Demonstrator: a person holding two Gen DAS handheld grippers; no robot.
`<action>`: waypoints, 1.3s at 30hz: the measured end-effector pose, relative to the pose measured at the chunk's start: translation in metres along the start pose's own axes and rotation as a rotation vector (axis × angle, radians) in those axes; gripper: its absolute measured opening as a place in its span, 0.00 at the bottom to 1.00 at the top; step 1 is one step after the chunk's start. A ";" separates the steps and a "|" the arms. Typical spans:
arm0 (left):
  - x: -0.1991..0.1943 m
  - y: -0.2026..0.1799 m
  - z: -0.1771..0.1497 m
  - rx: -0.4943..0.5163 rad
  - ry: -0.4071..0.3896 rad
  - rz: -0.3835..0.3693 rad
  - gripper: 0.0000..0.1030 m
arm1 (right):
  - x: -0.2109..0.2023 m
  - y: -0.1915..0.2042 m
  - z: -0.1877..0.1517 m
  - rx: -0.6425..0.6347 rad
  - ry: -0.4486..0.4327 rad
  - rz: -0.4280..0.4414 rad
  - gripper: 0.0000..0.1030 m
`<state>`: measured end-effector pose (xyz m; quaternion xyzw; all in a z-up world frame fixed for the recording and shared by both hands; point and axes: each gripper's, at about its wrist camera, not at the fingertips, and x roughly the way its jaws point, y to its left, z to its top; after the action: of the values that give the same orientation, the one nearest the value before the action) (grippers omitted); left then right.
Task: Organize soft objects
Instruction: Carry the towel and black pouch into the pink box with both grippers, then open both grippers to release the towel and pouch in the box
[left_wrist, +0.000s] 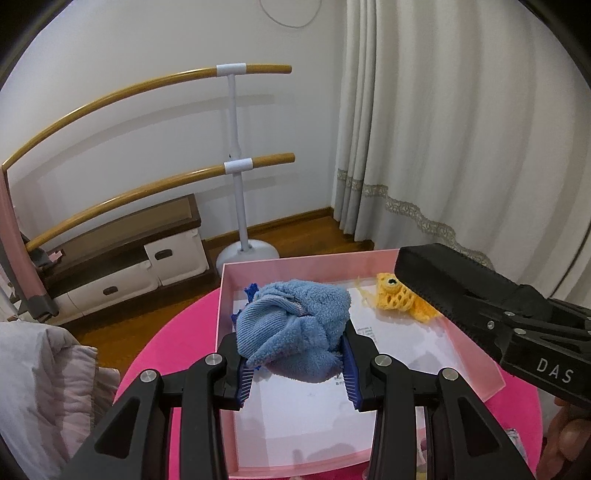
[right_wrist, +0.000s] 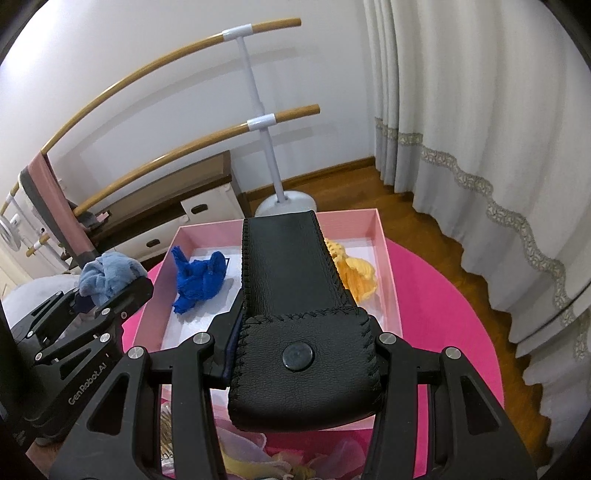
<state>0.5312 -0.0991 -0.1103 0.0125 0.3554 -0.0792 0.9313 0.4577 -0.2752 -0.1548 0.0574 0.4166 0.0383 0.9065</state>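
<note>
My left gripper (left_wrist: 295, 363) is shut on a light blue fluffy cloth (left_wrist: 295, 328) and holds it above the left part of a pink open box (left_wrist: 476, 354). The cloth also shows in the right wrist view (right_wrist: 109, 277). My right gripper (right_wrist: 301, 354) is shut on a black leather case (right_wrist: 291, 291) with a snap button, held over the box (right_wrist: 388, 266); the case shows in the left wrist view (left_wrist: 443, 277). Inside the box lie a dark blue net cloth (right_wrist: 199, 280) and a yellow knitted toy (left_wrist: 399, 299), partly hidden by the case.
The box sits on a round pink table (right_wrist: 443, 325). Pale fabric pieces (right_wrist: 251, 454) lie at the table's near edge. Behind are a ballet barre stand (left_wrist: 240, 184), a low drawer cabinet (left_wrist: 125, 266), curtains (left_wrist: 461, 129) and a wooden floor. A grey quilt (left_wrist: 40, 387) lies to the left.
</note>
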 end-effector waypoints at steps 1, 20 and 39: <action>0.002 0.001 0.001 -0.001 0.002 -0.001 0.35 | 0.001 -0.001 0.000 0.001 0.003 -0.001 0.42; 0.007 0.004 -0.012 0.010 -0.009 0.047 0.82 | 0.018 0.001 -0.002 0.023 0.032 -0.023 0.75; -0.085 0.024 -0.065 -0.020 -0.115 0.099 0.99 | -0.057 -0.002 -0.027 0.061 -0.105 -0.026 1.00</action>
<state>0.4298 -0.0584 -0.1034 0.0161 0.3011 -0.0300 0.9530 0.4001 -0.2818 -0.1293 0.0815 0.3702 0.0109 0.9253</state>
